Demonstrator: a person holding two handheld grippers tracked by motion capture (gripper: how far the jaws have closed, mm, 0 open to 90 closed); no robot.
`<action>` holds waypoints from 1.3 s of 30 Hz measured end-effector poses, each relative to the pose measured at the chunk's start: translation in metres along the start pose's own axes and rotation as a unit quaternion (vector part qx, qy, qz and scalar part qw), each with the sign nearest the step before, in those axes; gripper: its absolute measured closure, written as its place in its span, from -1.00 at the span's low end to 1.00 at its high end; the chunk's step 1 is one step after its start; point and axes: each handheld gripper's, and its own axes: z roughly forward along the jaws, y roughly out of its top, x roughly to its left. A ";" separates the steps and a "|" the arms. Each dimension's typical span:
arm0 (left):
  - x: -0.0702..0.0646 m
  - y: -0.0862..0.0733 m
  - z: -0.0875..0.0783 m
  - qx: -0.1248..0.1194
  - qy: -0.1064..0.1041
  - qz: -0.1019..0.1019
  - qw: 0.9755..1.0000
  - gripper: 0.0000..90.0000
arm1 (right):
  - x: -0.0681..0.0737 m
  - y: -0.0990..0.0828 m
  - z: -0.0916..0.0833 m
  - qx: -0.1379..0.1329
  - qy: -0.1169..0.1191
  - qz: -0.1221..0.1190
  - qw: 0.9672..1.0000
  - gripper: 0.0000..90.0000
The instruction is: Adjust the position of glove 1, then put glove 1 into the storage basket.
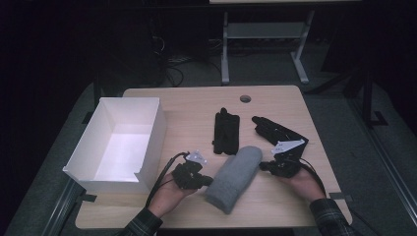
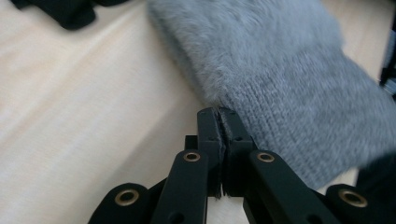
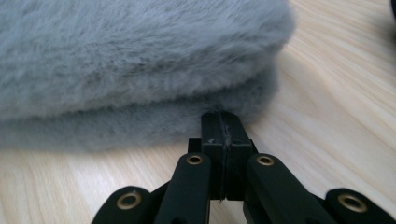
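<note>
A grey fuzzy mitten (image 1: 235,177) lies slantwise on the wooden table (image 1: 275,103), between my two grippers. My left gripper (image 1: 206,181) is at its near left side, jaws shut; in the left gripper view the tips (image 2: 219,114) sit against the mitten's knitted cuff edge (image 2: 289,79). My right gripper (image 1: 263,166) is at the mitten's right side, also shut, with its tips (image 3: 223,119) against the lower edge of the fuzzy fabric (image 3: 130,70). Whether either pair of tips pinches any fabric I cannot tell.
An open white box (image 1: 153,135) stands at the table's left. Two black gloves (image 1: 226,130) (image 1: 275,132) lie behind the mitten, one also in the left gripper view's top left corner (image 2: 70,11). A cable hole (image 1: 245,98) is near the far edge.
</note>
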 end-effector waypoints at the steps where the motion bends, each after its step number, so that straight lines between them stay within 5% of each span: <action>1: 0.000 0.000 0.000 0.000 0.000 0.000 1.000 0.95 | 0.000 0.000 0.000 0.000 0.000 0.000 1.000 1.00; 7: -0.009 -0.005 0.001 0.003 -0.010 0.003 1.000 0.94 | 0.008 0.007 0.011 0.004 0.011 -0.014 1.000 1.00; 11: -0.007 -0.006 -0.003 0.006 0.001 0.008 1.000 0.85 | 0.012 0.009 0.014 0.006 0.016 -0.022 1.000 1.00; 14: -0.003 -0.002 -0.011 -0.016 0.013 -0.005 1.000 0.69 | 0.010 0.008 0.011 0.002 0.016 -0.018 1.000 0.89; 17: 0.001 0.007 -0.017 -0.044 0.019 -0.005 0.999 0.46 | 0.006 0.005 0.005 -0.006 0.009 -0.011 1.000 0.67; 23: 0.005 0.026 -0.015 -0.061 0.009 0.013 0.998 -0.08 | -0.003 -0.006 -0.007 -0.022 -0.012 0.002 1.000 0.18; 27: 0.004 0.042 -0.004 -0.064 -0.003 0.032 0.997 -0.36 | -0.009 -0.016 -0.014 -0.034 -0.044 0.000 0.998 -0.21; 31: 0.003 0.055 0.008 -0.061 -0.007 0.045 0.997 -0.61 | -0.011 -0.019 -0.013 -0.026 -0.052 -0.004 0.998 -0.29; 39: 0.004 0.069 0.030 -0.059 -0.007 0.051 0.997 -0.71 | -0.010 -0.021 -0.009 -0.022 -0.054 -0.010 0.998 -0.34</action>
